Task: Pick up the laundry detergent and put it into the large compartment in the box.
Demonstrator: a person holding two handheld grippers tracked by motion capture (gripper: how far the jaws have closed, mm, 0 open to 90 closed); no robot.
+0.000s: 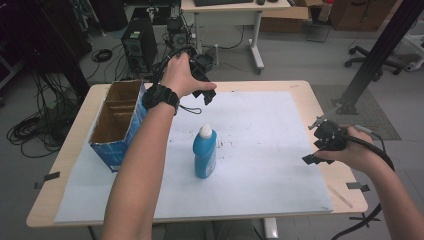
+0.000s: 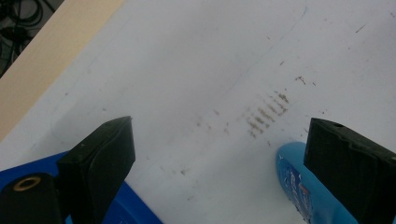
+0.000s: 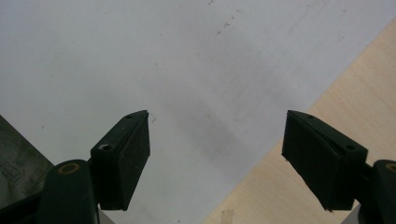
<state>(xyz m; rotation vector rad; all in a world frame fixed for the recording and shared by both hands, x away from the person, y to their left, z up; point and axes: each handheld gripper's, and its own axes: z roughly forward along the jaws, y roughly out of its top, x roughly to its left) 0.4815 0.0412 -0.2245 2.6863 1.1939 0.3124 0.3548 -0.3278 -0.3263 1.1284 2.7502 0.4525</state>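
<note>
In the high view, the blue bottle [image 1: 205,152] stands upright on the white sheet [image 1: 260,150], slightly left of frame centre, white cap up. The left gripper [image 1: 209,94] is held above the sheet in the upper centre of the frame, well apart from the bottle, jaws spread with nothing between them. In the left gripper view, the bottle [image 2: 303,186] appears at the lower right, beside the right-hand jaw. The right gripper [image 1: 311,160] sits at the right edge of the frame, near the sheet's border, jaws released and empty. An open cardboard box [image 1: 117,120] stands at the left of the table [image 1: 75,130].
</note>
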